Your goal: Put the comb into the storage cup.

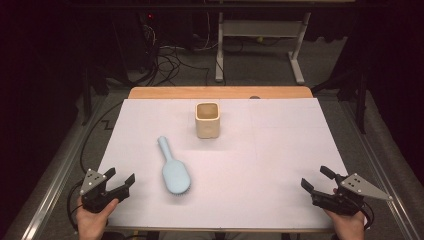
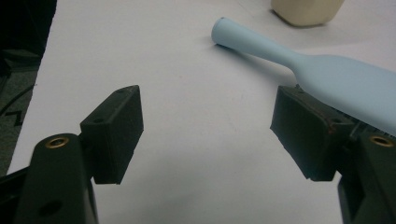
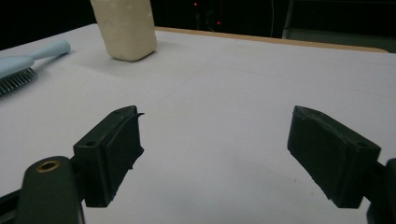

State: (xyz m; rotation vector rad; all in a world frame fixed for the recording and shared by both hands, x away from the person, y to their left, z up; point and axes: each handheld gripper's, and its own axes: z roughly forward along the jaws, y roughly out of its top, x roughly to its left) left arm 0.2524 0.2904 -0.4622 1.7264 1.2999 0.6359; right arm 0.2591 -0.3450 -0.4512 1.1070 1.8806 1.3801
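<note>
Resting at the near left corner of the table, the left gripper [image 1: 121, 181] stands with its jaws wide apart and nothing between them; in the left gripper view only bare white surface lies between its pads [image 2: 116, 133]. Just beside it, toward the middle of the table, lies a light blue hairbrush [image 1: 173, 169], bristles down, its handle pointing away toward the far side and its head nearest the person. At the near right corner, well apart from the brush, the right gripper [image 1: 316, 181] is held with its jaws spread just as wide and empty, aimed inward across the table. Beyond the brush's handle, near the far middle, a cream square-sided cup [image 1: 207, 120] stands upright and open at the top. All of this sits on the white table surface [image 1: 280, 150], whose far wooden edge [image 1: 220, 92] shows past the white sheet.
</note>
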